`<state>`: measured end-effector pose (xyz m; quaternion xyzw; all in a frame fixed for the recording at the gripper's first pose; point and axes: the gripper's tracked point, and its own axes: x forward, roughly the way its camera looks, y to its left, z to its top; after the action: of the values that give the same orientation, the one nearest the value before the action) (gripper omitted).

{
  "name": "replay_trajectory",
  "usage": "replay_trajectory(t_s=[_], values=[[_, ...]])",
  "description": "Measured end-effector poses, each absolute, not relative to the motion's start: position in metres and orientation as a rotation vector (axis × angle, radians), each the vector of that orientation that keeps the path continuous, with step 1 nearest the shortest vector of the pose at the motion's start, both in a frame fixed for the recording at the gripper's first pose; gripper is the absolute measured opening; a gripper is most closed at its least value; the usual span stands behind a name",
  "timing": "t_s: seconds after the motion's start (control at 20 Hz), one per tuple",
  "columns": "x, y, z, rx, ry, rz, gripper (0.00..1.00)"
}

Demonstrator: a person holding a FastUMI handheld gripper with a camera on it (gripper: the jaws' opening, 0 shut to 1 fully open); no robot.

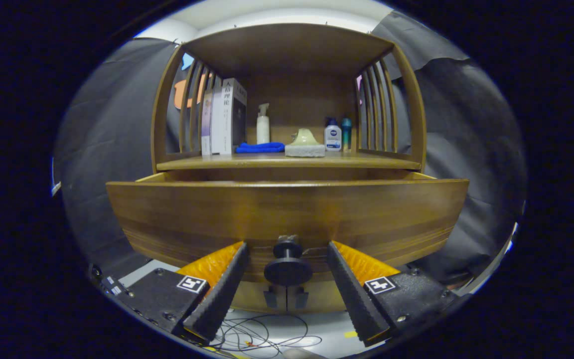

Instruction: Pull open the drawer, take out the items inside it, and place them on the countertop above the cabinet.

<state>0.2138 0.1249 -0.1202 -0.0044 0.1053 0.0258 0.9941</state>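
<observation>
Brown wooden drawer [287,209] with black knob [287,264]; blue cloth [260,147], pale green sponge [305,150] on countertop [366,162].

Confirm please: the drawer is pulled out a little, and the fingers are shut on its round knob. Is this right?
One part is wrong. The gripper view shows the fingers spread apart on either side of the round knob, not shut on it; gaps remain on both sides. The drawer is indeed pulled out a little.
</observation>
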Motion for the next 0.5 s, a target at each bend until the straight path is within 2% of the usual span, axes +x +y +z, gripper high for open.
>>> replay_trajectory(t_s=[0.5], values=[[0.261, 0.13, -0.117, -0.017, 0.207, 0.042, 1.0]])
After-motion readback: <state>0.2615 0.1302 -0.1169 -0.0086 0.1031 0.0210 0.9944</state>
